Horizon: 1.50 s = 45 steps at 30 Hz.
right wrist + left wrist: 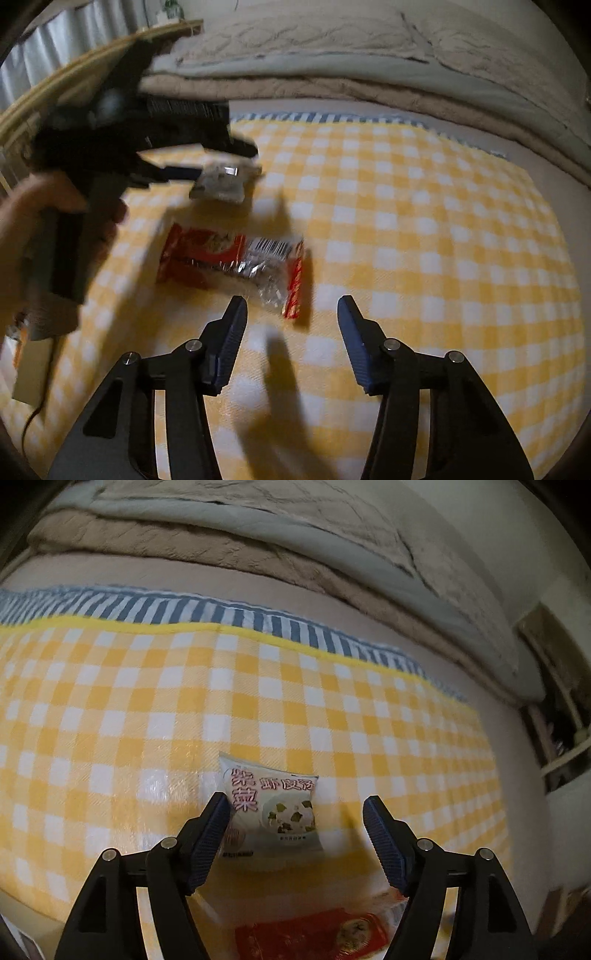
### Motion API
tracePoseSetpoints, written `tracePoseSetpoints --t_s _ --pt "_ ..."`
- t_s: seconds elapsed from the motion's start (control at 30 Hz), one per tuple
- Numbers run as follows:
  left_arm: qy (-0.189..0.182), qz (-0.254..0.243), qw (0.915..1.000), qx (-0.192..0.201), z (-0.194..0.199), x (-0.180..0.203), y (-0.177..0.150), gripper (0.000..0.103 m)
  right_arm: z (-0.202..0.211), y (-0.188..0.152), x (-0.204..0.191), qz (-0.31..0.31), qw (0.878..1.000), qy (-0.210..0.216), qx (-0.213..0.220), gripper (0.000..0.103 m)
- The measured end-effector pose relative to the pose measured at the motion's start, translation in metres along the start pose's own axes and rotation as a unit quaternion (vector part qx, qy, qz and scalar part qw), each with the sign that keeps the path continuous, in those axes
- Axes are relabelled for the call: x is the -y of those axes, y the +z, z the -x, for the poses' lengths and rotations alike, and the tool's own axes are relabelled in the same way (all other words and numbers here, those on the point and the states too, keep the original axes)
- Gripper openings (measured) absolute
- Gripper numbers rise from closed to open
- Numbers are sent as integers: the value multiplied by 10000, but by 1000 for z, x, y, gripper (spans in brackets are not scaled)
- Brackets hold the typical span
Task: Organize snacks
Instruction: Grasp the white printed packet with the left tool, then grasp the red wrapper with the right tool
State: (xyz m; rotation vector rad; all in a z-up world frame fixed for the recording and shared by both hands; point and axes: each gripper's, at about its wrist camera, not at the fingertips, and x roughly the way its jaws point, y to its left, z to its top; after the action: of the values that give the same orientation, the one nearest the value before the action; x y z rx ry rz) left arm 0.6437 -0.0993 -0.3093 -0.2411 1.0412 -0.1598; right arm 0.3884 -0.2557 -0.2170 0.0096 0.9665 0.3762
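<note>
The right gripper [291, 321] hangs over the yellow checked cloth [424, 229], its jaws apart with nothing between them. At about eleven o'clock from it lies a red snack packet [229, 258] — flat on the cloth. Farther out, at ten o'clock, the left gripper [225, 166] is blurred, a pale packet [221, 182] at its fingertips.

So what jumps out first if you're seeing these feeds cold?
The yellow checked cloth fills both views. In the left wrist view, a pale soup packet sits between the open left gripper fingers. From the right, a red wrapper lies just ahead of the open right gripper.
</note>
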Motion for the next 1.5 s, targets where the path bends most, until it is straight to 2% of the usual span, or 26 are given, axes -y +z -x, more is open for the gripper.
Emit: tracePoseSetpoints --t_s 0.13,0.2,0.27,0.3,0.43,0.7,0.93,1.07,1.2,1.27,1.33,1.37,1.5 --pt "419 -290 9986 -121 -13 14 5 70 10 11 12 -298 9993 73 206 50" --pt "637 -509 9964 -243 -19 23 6 64 5 18 15 -440 9988 58 204 46" --pt "892 -768 9924 -355 -23 29 4 52 -5 26 16 -501 9986 10 158 41" --pt "1007 -870 9903 -389 -24 31 3 49 -10 30 16 -530 9985 13 149 40" --pt "1117 -1110 9864 -463 -19 39 2 42 -32 45 14 -598 9982 84 51 37" --pt "868 -1171 9893 -48 42 29 10 40 -54 45 22 -586 9979 7 -277 32" --pt "719 -1201 9901 77 84 19 -9 40 -36 12 17 -535 9952 426 -707 32" --pt "584 -1278 9900 108 116 8 -28 40 -17 9 19 -900 9928 582 -534 32" --pt "539 -1316 9898 77 138 -4 -44 40 -10 25 17 -1089 9914 675 -257 32" --pt "537 -1296 9901 52 148 -11 -50 39 -17 33 7 -1026 9916 720 -321 38" --pt "549 -1270 9904 27 157 -18 -56 39 -27 37 -5 -899 9920 773 -444 54" --pt "558 -1262 9904 9 161 -21 -58 39 -33 39 -12 -781 9930 724 -514 65" --pt "625 -1203 9908 -39 175 -37 -67 39 -53 41 -38 -341 9959 503 -678 67"
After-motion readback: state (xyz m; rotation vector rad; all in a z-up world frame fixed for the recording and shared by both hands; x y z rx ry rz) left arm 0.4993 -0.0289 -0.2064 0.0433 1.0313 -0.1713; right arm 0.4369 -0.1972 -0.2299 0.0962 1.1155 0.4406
